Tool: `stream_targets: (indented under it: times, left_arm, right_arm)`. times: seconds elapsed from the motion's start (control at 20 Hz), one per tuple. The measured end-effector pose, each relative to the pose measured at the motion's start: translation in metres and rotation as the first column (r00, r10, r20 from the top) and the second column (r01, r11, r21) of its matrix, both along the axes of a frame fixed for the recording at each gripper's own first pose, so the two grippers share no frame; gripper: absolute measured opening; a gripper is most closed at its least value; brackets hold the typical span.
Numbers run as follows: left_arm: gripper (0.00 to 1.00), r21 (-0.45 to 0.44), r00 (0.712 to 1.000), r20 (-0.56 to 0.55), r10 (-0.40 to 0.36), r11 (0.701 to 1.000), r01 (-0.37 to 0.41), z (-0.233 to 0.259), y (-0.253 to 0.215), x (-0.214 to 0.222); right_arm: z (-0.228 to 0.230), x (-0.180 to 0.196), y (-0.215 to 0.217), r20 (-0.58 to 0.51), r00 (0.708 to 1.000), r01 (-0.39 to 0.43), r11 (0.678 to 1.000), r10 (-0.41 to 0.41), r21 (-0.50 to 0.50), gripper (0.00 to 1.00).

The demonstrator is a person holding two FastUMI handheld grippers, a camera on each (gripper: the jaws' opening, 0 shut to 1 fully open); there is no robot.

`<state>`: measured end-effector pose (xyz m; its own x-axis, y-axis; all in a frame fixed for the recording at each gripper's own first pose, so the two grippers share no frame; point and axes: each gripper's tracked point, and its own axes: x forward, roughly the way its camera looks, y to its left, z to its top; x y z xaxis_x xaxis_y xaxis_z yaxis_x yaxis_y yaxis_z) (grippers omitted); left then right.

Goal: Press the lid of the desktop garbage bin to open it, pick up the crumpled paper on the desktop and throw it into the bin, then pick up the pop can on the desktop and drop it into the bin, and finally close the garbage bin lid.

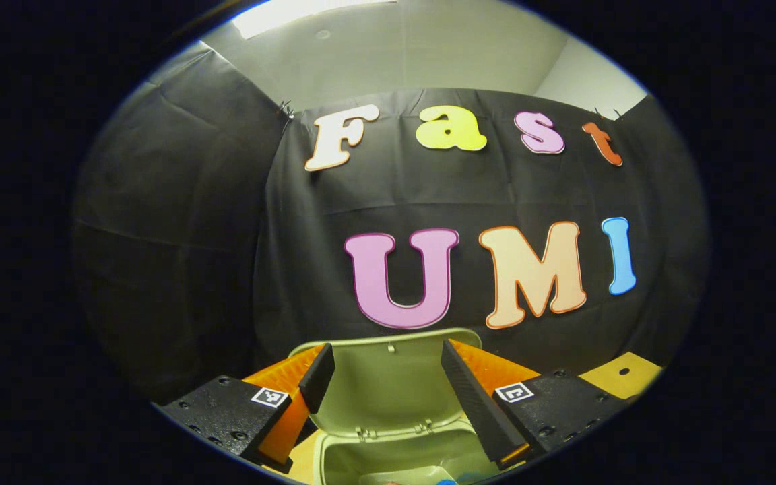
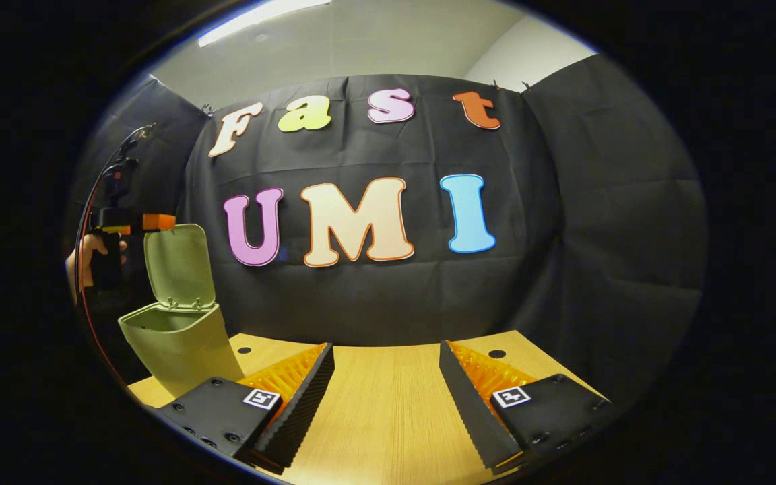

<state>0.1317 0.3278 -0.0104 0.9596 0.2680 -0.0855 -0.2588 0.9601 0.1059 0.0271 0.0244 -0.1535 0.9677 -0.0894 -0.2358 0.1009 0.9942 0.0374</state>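
Bin lid (image 1: 388,384): standing upright — filling lower centre, directly ahead of left gripper (image 1: 386,380).
Left gripper: hovering above garbage bin (image 2: 182,340), fingers spread, holding nothing.
Right gripper (image 2: 386,380): idling wide open, empty, over desktop (image 2: 388,404) — farther away.

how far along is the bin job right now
The garbage bin stands with its lid up, so opening is done. No paper or can shows on the desk, and something lies at the bin's bottom in the left gripper view, too cropped to name. In hand: the left tool hovers open above the bin. The right tool is open and empty. Left: closing the lid.
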Motion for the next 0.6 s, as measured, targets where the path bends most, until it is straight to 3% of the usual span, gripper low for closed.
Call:
stream_targets:
  times: [0.25, 0.6]
  left_arm:
    - [0.99, -0.002, 1.000, 0.003, -0.019, 1.000, 0.019, 0.002, 0.010, 0.029]
    - [0.95, -0.053, 0.998, -0.059, 0.013, 0.998, -0.016, -0.010, 0.018, 0.036]
  right_arm:
    - [-0.001, -0.006, -0.004, -0.008, 0.999, 0.038, 0.999, -0.038, -0.004, 0.98]
    - [0.002, -0.014, -0.012, -0.030, 1.000, 0.010, 0.999, -0.011, -0.030, 0.98]
